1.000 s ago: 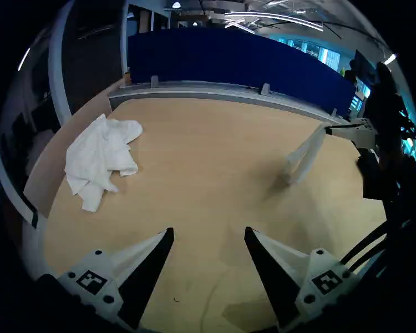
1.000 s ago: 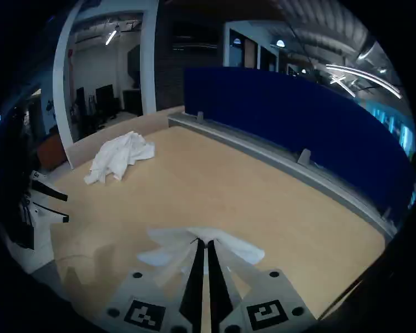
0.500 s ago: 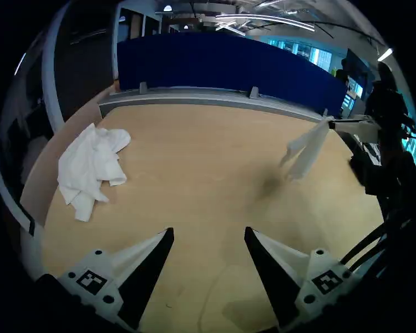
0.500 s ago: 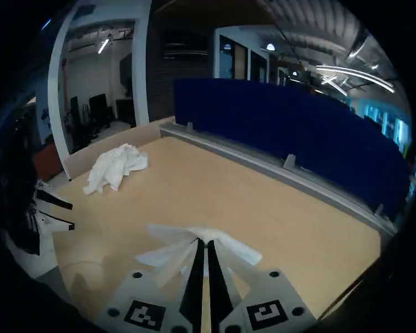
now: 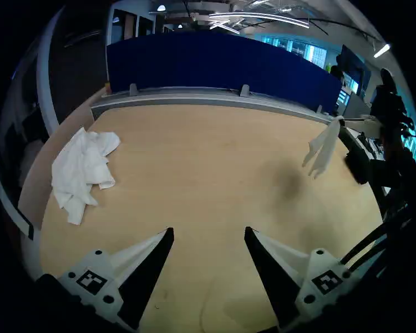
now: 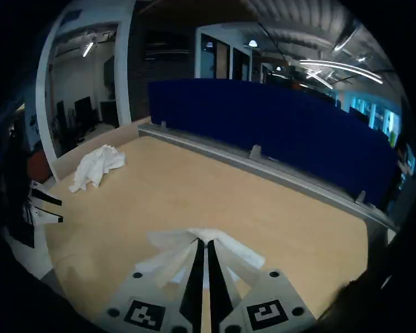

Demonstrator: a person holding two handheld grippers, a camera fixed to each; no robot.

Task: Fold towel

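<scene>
Above the worktop (image 5: 208, 150), the towel (image 5: 322, 147) hangs long-axis down, pinched in the right tool (image 6: 205, 242), well to the right of the wide, empty left tool (image 5: 208, 229).

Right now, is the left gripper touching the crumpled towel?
Apart. The left gripper view shows the left gripper open, with a wide stretch of bare table between its fingertips and the crumpled towel, which lies near the table's left edge.
</scene>
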